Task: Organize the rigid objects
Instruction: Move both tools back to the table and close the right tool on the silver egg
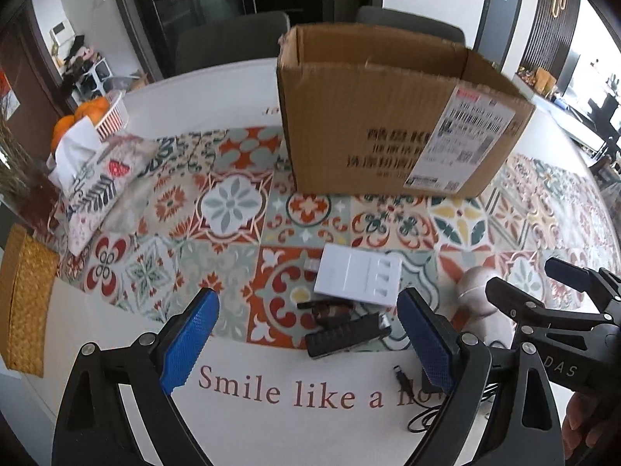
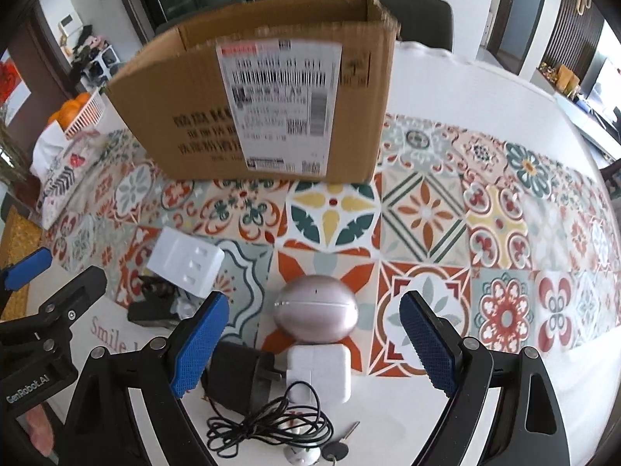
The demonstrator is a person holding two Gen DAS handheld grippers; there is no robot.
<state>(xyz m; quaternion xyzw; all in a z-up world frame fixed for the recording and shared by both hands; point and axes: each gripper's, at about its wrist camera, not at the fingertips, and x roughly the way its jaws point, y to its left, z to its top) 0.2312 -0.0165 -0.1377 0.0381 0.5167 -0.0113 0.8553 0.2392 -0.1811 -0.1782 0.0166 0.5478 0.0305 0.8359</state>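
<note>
An open cardboard box (image 1: 388, 116) (image 2: 264, 105) stands at the back of the patterned tablecloth. In front of it lie a white battery charger (image 1: 357, 277) (image 2: 186, 262), a black bar-shaped device (image 1: 343, 336) and a pink egg-shaped case (image 2: 314, 308) (image 1: 475, 291). Nearer me are a white square adapter (image 2: 320, 369), a black adapter (image 2: 236, 376), a coiled black cable (image 2: 271, 423) and a key (image 2: 341, 442). My left gripper (image 1: 310, 334) hangs open above the black device. My right gripper (image 2: 314, 345) hangs open above the egg case and white adapter. Neither holds anything.
A fabric-covered tissue box (image 1: 97, 178) and a basket of oranges (image 1: 104, 112) sit at the far left, beside a woven mat (image 1: 27, 299). Two grey chairs (image 1: 233, 39) stand behind the table. The two grippers hang close side by side.
</note>
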